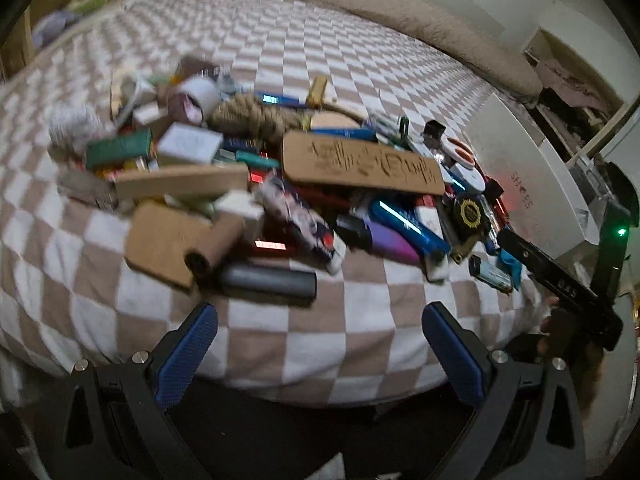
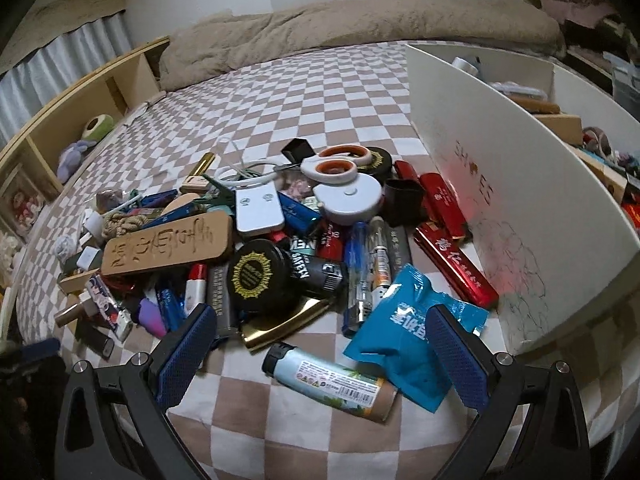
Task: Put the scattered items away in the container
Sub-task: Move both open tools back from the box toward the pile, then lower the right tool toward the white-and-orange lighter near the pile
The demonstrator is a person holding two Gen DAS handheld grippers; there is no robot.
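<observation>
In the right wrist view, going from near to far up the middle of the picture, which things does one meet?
Light blue lighter → black round tin with gold emblem → white flat device → orange-handled scissors → bare checkered bedspread → beige blanket.

Blk grippers (image 2: pixel 320 340), blue textured pads (image 2: pixel 188 354)

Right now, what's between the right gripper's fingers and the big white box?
In the right wrist view, the blue packet lies partly between the open right gripper fingers and toward the white box; beyond it, only checkered blanket and the red boxes.
</observation>
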